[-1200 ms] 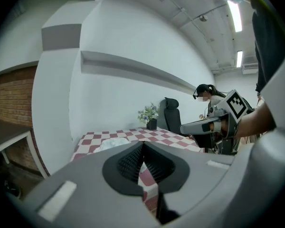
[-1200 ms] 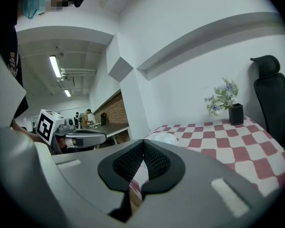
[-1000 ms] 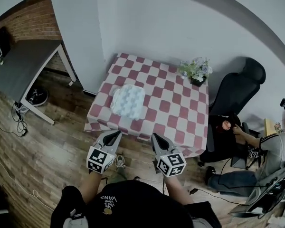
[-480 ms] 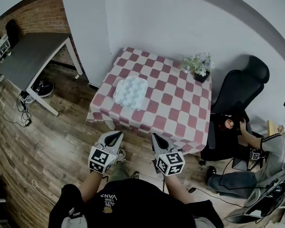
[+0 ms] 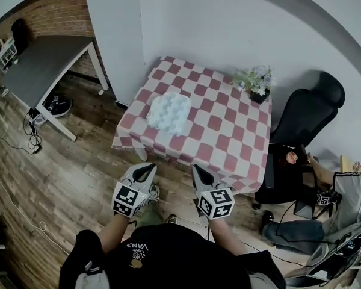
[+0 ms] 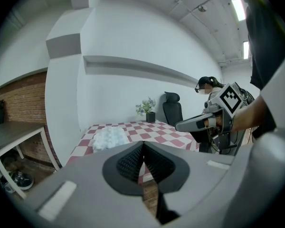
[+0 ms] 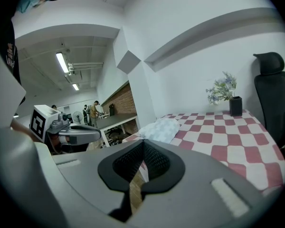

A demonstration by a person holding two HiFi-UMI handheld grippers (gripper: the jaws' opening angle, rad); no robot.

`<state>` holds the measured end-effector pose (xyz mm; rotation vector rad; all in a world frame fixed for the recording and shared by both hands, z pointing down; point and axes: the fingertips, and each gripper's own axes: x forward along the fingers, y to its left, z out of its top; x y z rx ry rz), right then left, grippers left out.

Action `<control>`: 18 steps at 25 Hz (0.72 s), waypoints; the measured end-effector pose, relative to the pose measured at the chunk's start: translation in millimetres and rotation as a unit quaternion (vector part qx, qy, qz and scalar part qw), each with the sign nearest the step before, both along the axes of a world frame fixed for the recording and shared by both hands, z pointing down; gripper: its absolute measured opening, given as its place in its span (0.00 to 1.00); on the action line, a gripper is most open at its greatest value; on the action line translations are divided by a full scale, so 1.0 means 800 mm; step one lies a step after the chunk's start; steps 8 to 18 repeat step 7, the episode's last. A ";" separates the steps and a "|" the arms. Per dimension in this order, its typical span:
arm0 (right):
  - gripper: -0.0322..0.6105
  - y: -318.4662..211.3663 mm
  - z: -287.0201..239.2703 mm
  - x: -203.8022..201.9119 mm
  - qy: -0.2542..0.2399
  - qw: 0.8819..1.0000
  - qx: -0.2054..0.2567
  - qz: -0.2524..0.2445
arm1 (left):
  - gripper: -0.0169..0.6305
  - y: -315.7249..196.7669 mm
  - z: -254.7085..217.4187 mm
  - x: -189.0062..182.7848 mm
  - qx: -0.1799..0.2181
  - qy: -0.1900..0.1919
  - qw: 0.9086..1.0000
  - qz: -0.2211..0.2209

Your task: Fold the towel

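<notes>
A crumpled white and pale blue towel (image 5: 169, 112) lies on the left part of a table covered with a red and white checked cloth (image 5: 219, 140). It shows too in the left gripper view as the towel (image 6: 109, 137) and in the right gripper view as the towel (image 7: 161, 128). My left gripper (image 5: 151, 168) and right gripper (image 5: 195, 172) hang side by side over the floor, short of the table's near edge. Both are shut with nothing between the jaws. Each points at the table.
A dark pot of flowers (image 5: 256, 87) stands at the table's far right corner. A black office chair (image 5: 304, 116) sits to the right, with a seated person (image 5: 325, 212) past it. A grey desk (image 5: 39, 71) stands at left. Cables (image 5: 27, 149) lie on the wood floor.
The view has shifted, so the table and towel sit a little further right and lower in the picture. Both grippers keep their place side by side and stay shut.
</notes>
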<state>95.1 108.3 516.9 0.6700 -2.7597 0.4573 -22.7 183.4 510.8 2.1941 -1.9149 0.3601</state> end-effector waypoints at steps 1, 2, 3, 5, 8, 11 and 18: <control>0.06 -0.001 0.001 -0.001 0.002 1.000 0.001 -0.001 | 0.03 0.000 0.001 0.000 0.000 0.000 1.000 0.000; 0.06 -0.001 0.001 -0.001 0.003 1.000 0.001 -0.001 | 0.03 -0.001 0.000 0.000 0.000 -0.001 1.000 0.001; 0.06 -0.002 0.002 -0.002 0.005 1.000 0.001 -0.001 | 0.03 -0.001 -0.001 0.000 0.000 -0.003 1.000 0.001; 0.06 -0.005 0.002 -0.003 0.005 1.000 0.002 -0.001 | 0.03 -0.003 -0.001 -0.001 0.000 -0.004 1.000 0.001; 0.06 -0.009 0.001 -0.005 0.005 1.000 0.002 0.000 | 0.03 -0.007 -0.001 -0.002 0.000 -0.004 1.000 0.000; 0.06 -0.009 0.001 -0.005 0.005 1.000 0.002 0.000 | 0.03 -0.007 -0.001 -0.002 0.000 -0.004 1.000 0.000; 0.06 -0.009 0.001 -0.005 0.005 1.000 0.002 0.000 | 0.03 -0.007 -0.001 -0.002 0.000 -0.004 1.000 0.000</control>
